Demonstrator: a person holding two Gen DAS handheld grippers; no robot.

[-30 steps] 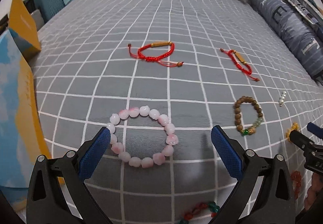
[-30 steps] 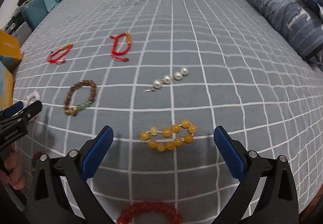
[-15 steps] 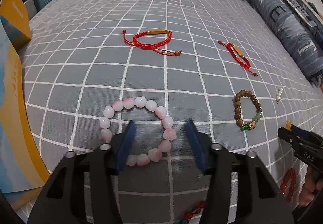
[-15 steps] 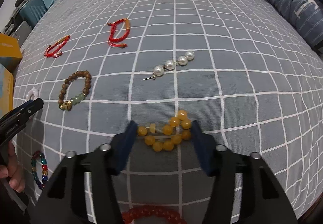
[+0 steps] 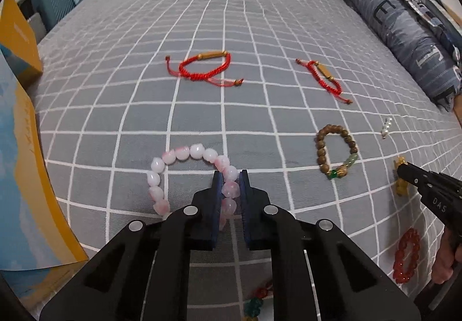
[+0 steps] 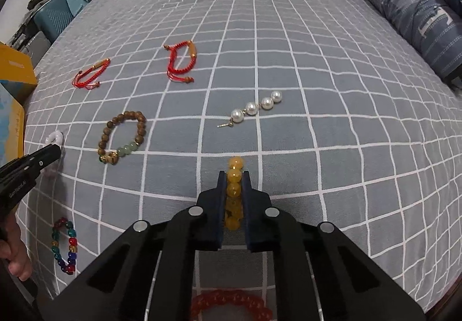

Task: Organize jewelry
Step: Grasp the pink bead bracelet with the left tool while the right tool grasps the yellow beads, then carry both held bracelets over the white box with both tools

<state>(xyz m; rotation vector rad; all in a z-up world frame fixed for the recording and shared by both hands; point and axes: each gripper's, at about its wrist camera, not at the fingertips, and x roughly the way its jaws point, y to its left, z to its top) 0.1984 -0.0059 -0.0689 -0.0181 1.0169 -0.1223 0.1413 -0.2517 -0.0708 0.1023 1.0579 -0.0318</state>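
Tongs clamped both sides: left tongs (image 5: pixel 229 183) on pink bracelet (image 5: pixel 184 173), right tongs (image 6: pixel 233 181) on amber bracelet (image 6: pixel 234 191) (just closed).

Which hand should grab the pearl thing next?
Probably the right, once free. The pearl strand lies just beyond the right gripper, now shut on the yellow bead bracelet. The left gripper grips the pink bead bracelet, farther away.

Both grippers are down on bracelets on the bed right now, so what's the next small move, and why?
Probably lift both straight up a little. The left gripper has just closed on the pink bead bracelet, the right gripper on the yellow bead bracelet, and both bracelets lie on the checked bedsheet. A slow rise would test each grip.
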